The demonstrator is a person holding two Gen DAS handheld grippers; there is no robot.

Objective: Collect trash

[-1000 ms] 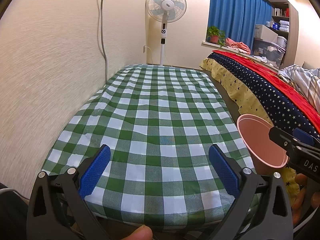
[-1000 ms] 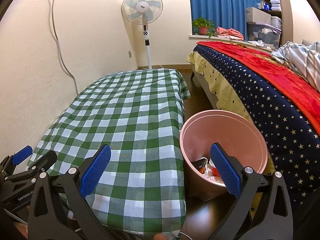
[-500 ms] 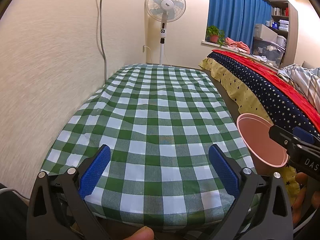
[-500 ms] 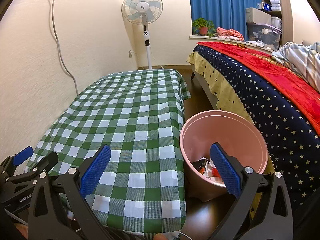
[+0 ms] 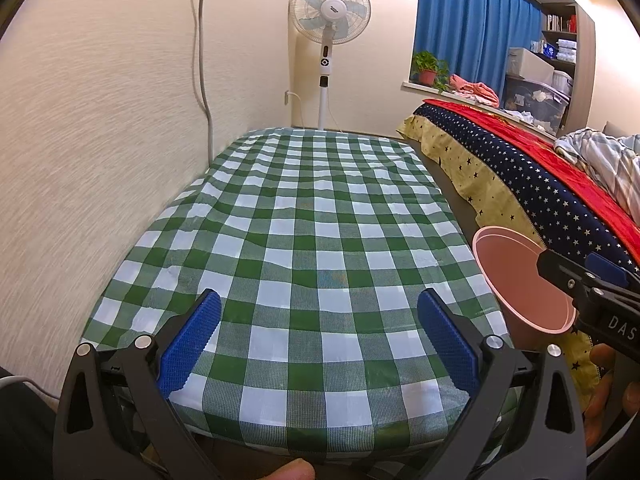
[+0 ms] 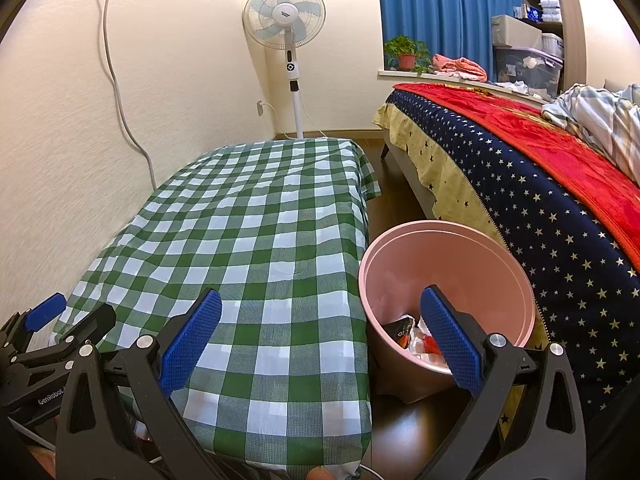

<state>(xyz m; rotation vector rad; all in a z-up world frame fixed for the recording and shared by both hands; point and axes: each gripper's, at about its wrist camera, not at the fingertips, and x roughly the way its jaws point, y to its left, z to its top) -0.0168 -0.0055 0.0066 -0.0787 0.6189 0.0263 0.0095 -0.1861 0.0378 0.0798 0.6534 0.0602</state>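
Note:
A pink bin (image 6: 446, 264) stands on the floor between the table and the bed, with several pieces of trash (image 6: 416, 334) lying in its bottom. It also shows in the left wrist view (image 5: 516, 280) at the right. The table under a green checked cloth (image 5: 320, 240) carries no trash. My left gripper (image 5: 320, 340) is open and empty above the table's near edge. My right gripper (image 6: 320, 340) is open and empty, held over the table's right edge and the bin's near rim.
A bed with a starry navy and red cover (image 6: 540, 184) runs along the right. A standing fan (image 6: 286, 24) is at the far wall. A cable (image 5: 204, 60) hangs down the left wall. Dark floor (image 6: 396, 192) lies between table and bed.

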